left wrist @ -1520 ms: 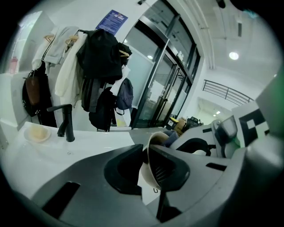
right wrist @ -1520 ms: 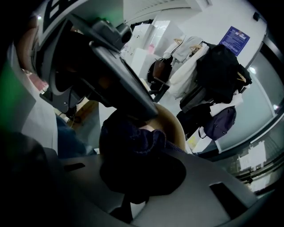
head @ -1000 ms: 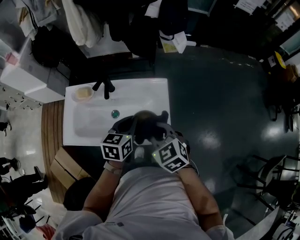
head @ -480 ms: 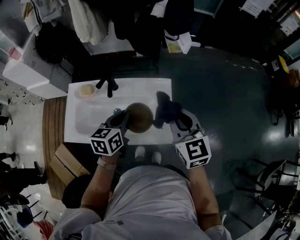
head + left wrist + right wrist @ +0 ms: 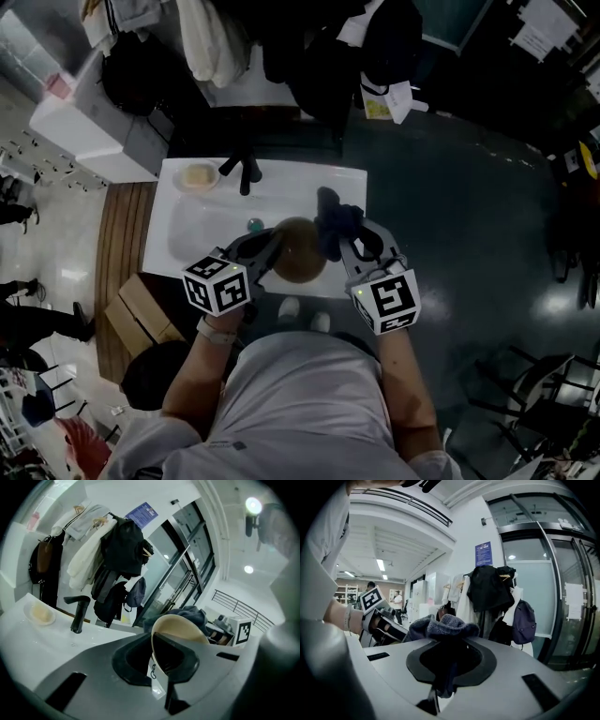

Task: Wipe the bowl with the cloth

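While I hold both tools over the white sink (image 5: 202, 225), my left gripper (image 5: 270, 247) has its jaws closed on the rim of the tan bowl (image 5: 300, 251). One jaw sits inside the rim and the other outside. The bowl hangs in the air, tipped on its side, above the front right part of the basin.

My right gripper (image 5: 337, 240) has its jaws pinched together on the dark blue-grey cloth (image 5: 334, 216). The cloth bunches up in a soft wad above the jaw tips. It sits just beside the bowl's far right edge, and I cannot tell whether the two touch. From the left gripper view the cloth shows right behind the bowl's rim.

At the back of the sink stands a black faucet (image 5: 246, 172). Just to its left a soap dish (image 5: 197, 175) holds a pale bar. Coats and bags (image 5: 309, 56) hang beyond the sink. A cardboard box (image 5: 141, 317) sits on the floor to the left of my left arm.
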`<action>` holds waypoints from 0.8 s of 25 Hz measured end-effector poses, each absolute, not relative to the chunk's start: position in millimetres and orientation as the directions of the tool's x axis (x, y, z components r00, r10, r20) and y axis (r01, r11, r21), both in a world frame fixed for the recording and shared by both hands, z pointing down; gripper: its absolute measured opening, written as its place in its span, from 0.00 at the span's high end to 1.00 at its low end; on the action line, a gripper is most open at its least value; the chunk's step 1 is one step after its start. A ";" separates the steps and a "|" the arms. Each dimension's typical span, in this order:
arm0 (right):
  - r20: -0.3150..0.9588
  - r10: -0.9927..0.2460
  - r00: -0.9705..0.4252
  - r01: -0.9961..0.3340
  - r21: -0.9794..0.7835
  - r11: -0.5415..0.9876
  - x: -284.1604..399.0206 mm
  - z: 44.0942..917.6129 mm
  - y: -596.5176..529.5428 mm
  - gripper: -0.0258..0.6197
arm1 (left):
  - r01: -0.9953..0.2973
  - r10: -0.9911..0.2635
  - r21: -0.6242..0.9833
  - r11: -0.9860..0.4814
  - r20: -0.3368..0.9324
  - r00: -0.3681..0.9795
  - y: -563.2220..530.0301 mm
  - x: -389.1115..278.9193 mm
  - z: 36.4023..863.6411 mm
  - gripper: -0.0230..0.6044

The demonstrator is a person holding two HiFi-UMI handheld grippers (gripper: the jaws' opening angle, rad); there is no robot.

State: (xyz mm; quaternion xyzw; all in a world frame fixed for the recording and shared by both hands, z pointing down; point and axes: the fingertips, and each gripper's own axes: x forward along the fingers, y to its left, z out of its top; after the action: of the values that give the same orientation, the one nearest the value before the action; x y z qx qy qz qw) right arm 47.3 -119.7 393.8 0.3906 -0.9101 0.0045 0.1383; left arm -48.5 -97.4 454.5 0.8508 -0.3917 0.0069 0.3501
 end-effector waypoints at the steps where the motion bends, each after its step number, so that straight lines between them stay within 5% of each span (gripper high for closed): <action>1: 0.252 -0.695 -0.673 -0.695 0.104 0.711 38.8 393.3 -119.8 0.89 | -0.673 -0.668 0.592 -0.443 0.283 0.688 -97.3 -53.3 451.9 0.93; 20: 0.259 -0.489 -0.833 -0.451 0.193 0.871 -51.3 397.1 -97.9 0.89 | -0.755 -0.850 0.622 -0.205 0.268 0.452 -110.8 -149.7 441.7 0.93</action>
State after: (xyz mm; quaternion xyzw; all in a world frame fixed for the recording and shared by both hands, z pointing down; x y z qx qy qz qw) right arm -51.3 -97.9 397.1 0.2459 -0.9554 -0.0622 0.1515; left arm -149.7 -110.8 441.7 0.7735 -0.5190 -0.0666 0.3577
